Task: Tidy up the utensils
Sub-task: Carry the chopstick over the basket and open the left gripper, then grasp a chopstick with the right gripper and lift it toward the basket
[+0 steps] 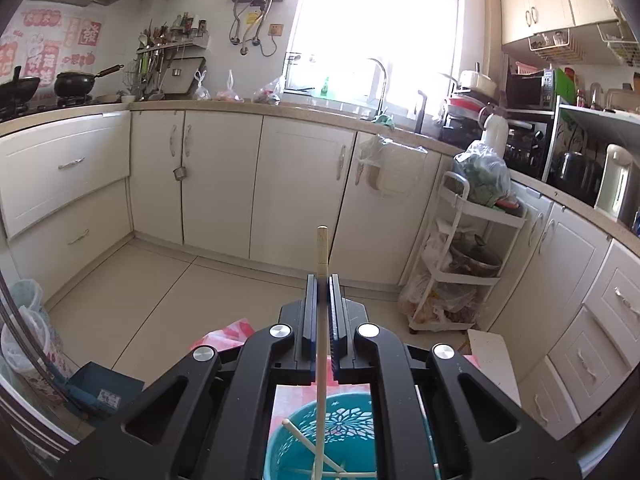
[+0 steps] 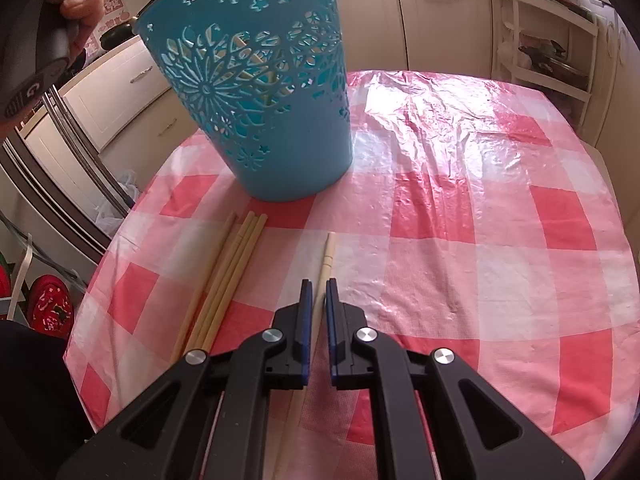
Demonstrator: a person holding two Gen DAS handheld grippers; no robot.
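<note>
My left gripper [image 1: 323, 280] is shut on a wooden chopstick [image 1: 321, 248] and holds it upright over the blue perforated basket [image 1: 348, 420], which has other chopsticks inside. In the right wrist view the same basket [image 2: 260, 92] stands on the red-and-white checked tablecloth [image 2: 460, 208]. My right gripper [image 2: 319, 286] is low over the table with its jaws closed around a single pale chopstick [image 2: 329, 252] that lies on the cloth. Several more chopsticks [image 2: 228, 276] lie in a bundle to its left.
The person's hand holding the left gripper [image 2: 76, 4] shows at the upper left. White kitchen cabinets [image 1: 224, 184] and a white rolling cart [image 1: 464, 248] with bags stand beyond the table. The table's edge [image 2: 92, 280] is close on the left.
</note>
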